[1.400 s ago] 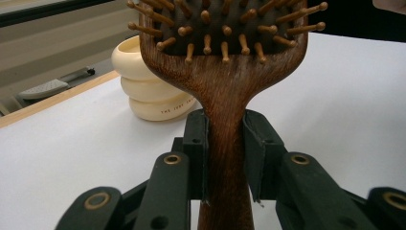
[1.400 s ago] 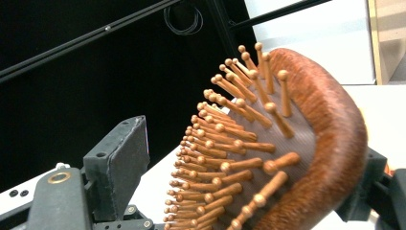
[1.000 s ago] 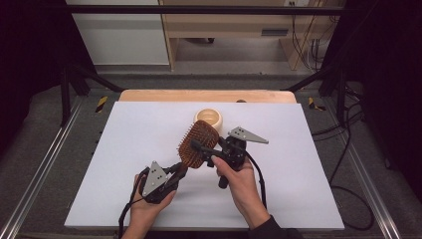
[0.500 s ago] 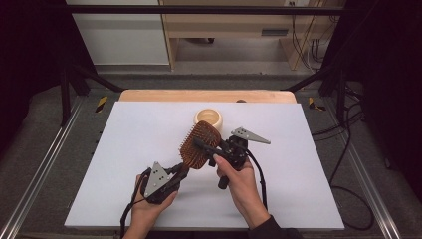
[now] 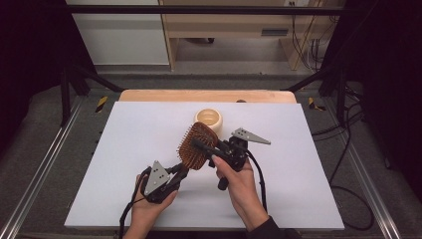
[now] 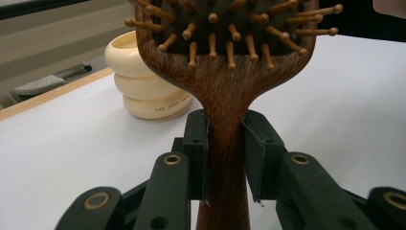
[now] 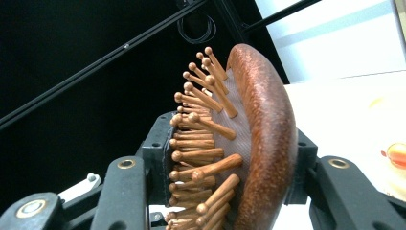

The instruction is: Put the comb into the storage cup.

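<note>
Wooden hairbrush [image 5: 198,147]: stiff, light, pins springy, so keep your hold on solid wood. It hangs above mid-table, at 6 o'clock from the cream pot [image 5: 208,118]. Left gripper [image 5: 180,170] clamps the handle. Right gripper [image 5: 199,146] jaws, just closing, pinch the head across pins and back.

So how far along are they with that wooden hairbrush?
Already done: the hairbrush is lifted off the white table, its handle clamped in the left gripper. In hand: the right gripper has just been closing its jaws and now pinches the brush head, bristles on one side, wooden back on the other. What is left, perhaps a handover, isn't visible. The cream container stands untouched behind.
</note>
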Action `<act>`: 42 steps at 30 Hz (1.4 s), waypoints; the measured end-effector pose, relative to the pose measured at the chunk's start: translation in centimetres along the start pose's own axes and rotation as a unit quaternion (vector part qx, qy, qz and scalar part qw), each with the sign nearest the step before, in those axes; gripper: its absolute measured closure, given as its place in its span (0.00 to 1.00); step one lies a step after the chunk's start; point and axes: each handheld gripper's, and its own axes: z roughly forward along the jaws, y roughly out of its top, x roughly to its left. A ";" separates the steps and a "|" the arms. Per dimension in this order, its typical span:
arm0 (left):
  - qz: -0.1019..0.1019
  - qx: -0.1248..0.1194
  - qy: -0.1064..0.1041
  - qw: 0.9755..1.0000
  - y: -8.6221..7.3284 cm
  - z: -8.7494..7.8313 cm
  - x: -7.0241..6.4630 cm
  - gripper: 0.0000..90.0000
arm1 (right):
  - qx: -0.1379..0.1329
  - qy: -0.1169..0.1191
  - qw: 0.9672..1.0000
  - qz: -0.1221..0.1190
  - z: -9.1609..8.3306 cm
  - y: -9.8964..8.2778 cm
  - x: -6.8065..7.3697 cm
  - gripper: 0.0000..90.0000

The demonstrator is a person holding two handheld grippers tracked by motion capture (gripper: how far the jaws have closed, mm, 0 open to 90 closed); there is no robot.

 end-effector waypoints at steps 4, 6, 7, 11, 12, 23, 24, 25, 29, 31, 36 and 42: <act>-0.009 -0.003 -0.004 1.000 0.0 0.1 0.1 0.80 | -0.004 0.000 1.000 0.010 -0.1 -0.1 -0.1 0.57; -0.016 -0.004 -0.007 1.000 0.0 0.1 0.3 0.80 | -0.007 -0.001 1.000 0.014 -0.1 0.0 0.0 0.57; -0.016 -0.005 -0.007 1.000 0.0 0.1 0.3 0.79 | -0.009 -0.001 1.000 0.011 -0.1 0.0 -0.1 0.57; -0.023 -0.005 -0.010 1.000 0.0 0.2 0.2 0.79 | -0.011 -0.003 1.000 0.012 -0.2 0.0 0.0 0.57; -0.028 -0.006 -0.014 1.000 0.0 0.2 0.3 0.79 | -0.011 -0.004 1.000 0.011 -0.2 0.0 0.0 0.57; -0.050 -0.022 -0.028 0.998 0.0 0.5 0.6 0.54 | -0.025 -0.022 0.999 0.011 -1.1 0.6 -0.8 0.57; -0.050 -0.021 -0.026 0.998 0.0 0.5 0.5 0.51 | -0.027 -0.024 0.999 0.011 -1.2 0.7 -0.9 0.57; -0.051 -0.021 -0.023 0.998 0.0 0.5 0.6 0.48 | -0.027 -0.026 0.999 0.013 -1.3 0.7 -1.0 0.56; -0.052 -0.027 -0.008 0.998 0.1 0.5 0.6 0.40 | -0.035 -0.030 0.999 0.013 -1.7 1.0 -1.3 0.56; -0.051 -0.031 -0.002 0.998 0.1 0.4 0.7 0.38 | -0.036 -0.032 0.999 0.014 -1.9 1.1 -1.5 0.56; -0.052 -0.026 0.016 0.998 0.1 0.5 1.0 0.26 | -0.041 -0.039 0.998 0.015 -2.2 1.2 -1.8 0.56; -0.059 -0.020 0.034 0.997 -0.1 0.3 1.7 0.11 | -0.045 -0.045 0.998 0.019 -2.6 1.4 -2.3 0.56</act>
